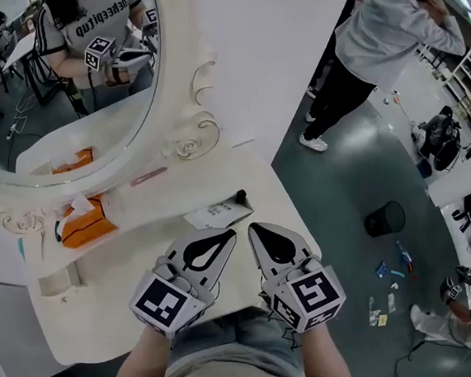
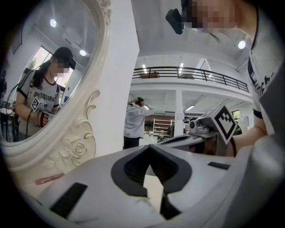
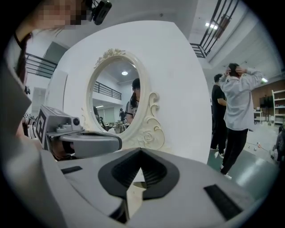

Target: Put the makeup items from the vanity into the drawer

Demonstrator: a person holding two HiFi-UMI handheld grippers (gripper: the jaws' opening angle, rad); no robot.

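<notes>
desk: what does the frame show?

field: a person at a white vanity bench (image 1: 129,256), with a left claw (image 1: 229,234) and a right claw (image 1: 254,227) held side by side just above its front edge, close to the body. both point toward the oval mirror (image 1: 64,76).

desk: holding anything?

field: no. each claw's own view shows its two jaws brought tip to tip with nothing between them. only the pale bench top shows through the slit behind the tips.

desk: and the makeup?

field: out on the bench. an orange packet (image 1: 89,227) lies at the foot of the mirror. a slim pink stick (image 1: 148,176) rests by the mirror's carved frame. a white card (image 1: 215,215) with a dark item (image 1: 240,197) at its far corner sits just ahead of the claw tips. what each item is exactly is too small to say.

desk: the drawer?

field: no view shows it plainly. the bench front is hidden under the person's torso.

desk: why are the claws parked like that?

field: my reading is that, closed, nearly level and near the body, they are between grips rather than on one. that fits a pause ahead of a pick as well as a gap between two carries. the white card lies nearest, and either claw would have to part its jaws before going for it.
</notes>
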